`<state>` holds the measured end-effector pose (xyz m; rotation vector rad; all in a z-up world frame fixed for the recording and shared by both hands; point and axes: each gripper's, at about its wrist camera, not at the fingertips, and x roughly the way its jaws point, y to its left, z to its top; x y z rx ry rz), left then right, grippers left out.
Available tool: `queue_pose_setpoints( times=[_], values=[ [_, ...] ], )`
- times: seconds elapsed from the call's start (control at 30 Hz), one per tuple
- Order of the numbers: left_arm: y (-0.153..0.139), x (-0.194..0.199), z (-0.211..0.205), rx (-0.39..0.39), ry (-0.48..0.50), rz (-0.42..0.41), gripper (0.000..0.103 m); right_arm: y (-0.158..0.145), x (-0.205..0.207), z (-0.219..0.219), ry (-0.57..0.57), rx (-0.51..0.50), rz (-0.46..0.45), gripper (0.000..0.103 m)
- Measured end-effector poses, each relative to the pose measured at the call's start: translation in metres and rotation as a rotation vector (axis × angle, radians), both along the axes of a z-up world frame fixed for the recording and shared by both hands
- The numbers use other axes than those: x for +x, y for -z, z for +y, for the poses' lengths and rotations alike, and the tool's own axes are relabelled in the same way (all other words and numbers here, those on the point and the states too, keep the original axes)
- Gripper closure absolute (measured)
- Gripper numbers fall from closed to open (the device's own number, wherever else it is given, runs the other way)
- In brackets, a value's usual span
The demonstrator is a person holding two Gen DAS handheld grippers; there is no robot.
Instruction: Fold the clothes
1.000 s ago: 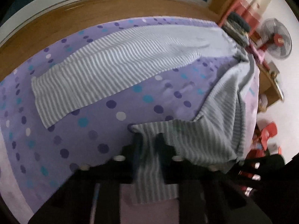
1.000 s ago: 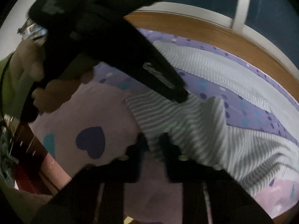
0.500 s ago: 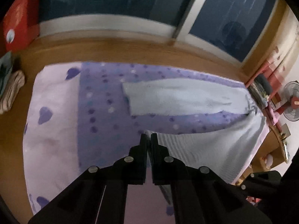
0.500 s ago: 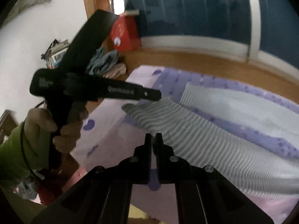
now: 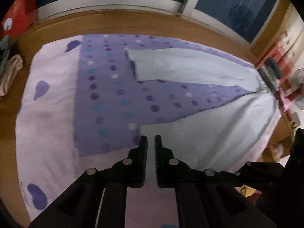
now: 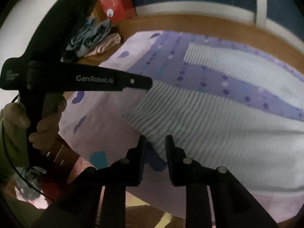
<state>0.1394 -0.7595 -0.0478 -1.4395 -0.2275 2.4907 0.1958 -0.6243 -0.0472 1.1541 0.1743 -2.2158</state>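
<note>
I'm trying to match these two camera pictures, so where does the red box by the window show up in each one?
Left wrist view: the red box sits at the far upper left edge, partly cut off.
Right wrist view: the red box is at top centre-left, behind the pile of clothes.
Shared landmark: the striped trousers on the purple dotted sheet.

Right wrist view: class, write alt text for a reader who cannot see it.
Striped trousers lie spread on a purple dotted bedsheet. The right claw hangs open above one leg's hem, while a hand holds the left claw over the hem's far corner.
</note>
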Motion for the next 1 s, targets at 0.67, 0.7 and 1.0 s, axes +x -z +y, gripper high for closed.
queue_pose_setpoints(
  times=[0.67,0.7,1.0],
  values=[
    [-0.036,0.019,0.271,-0.031,0.302,0.073,0.081,-0.033,0.037,0.316,0.559,-0.099,0.011,0.061],
    [-0.035,0.022,0.286,-0.027,0.313,0.072,0.081,-0.033,0.04,0.329,0.569,-0.101,0.009,0.061],
    [-0.03,0.044,0.405,-0.043,0.446,0.06,0.08,-0.035,0.065,0.415,0.637,-0.101,0.037,0.061]
  ],
)
